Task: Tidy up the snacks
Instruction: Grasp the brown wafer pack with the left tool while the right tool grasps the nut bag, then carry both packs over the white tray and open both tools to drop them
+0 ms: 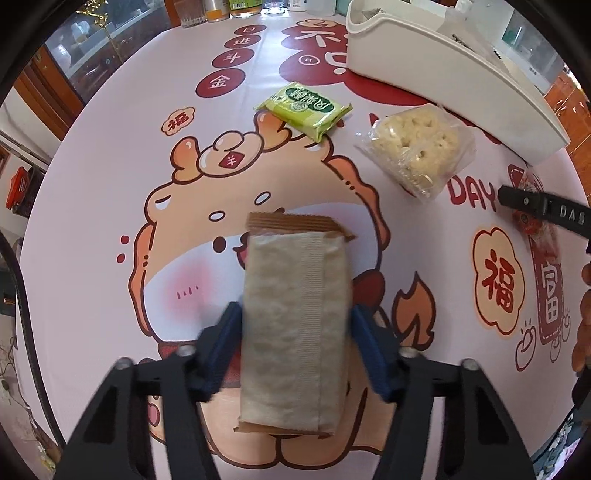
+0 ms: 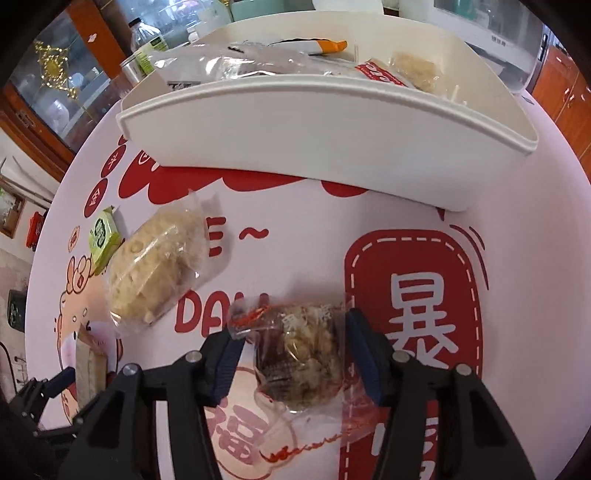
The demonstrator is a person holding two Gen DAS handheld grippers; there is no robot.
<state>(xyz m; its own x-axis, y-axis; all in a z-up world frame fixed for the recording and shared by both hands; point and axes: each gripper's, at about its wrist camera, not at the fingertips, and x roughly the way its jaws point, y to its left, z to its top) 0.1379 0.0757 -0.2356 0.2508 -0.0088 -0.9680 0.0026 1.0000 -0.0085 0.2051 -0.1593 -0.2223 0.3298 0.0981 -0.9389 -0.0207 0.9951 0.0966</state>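
My left gripper is shut on a long beige and brown wrapped snack bar, its blue pads pressing both long sides. My right gripper has its jaws around a clear red-trimmed packet holding a dark round snack, pads touching its sides. A clear bag of puffed rice cake and a green packet lie on the table; both also show in the right wrist view, the rice cake and the green packet. The white bin holds several snacks.
The white bin also shows at the far right of the left wrist view. The round table has a printed cartoon cloth. Bottles and a glass stand at the far edge. Wooden cabinets surround the table.
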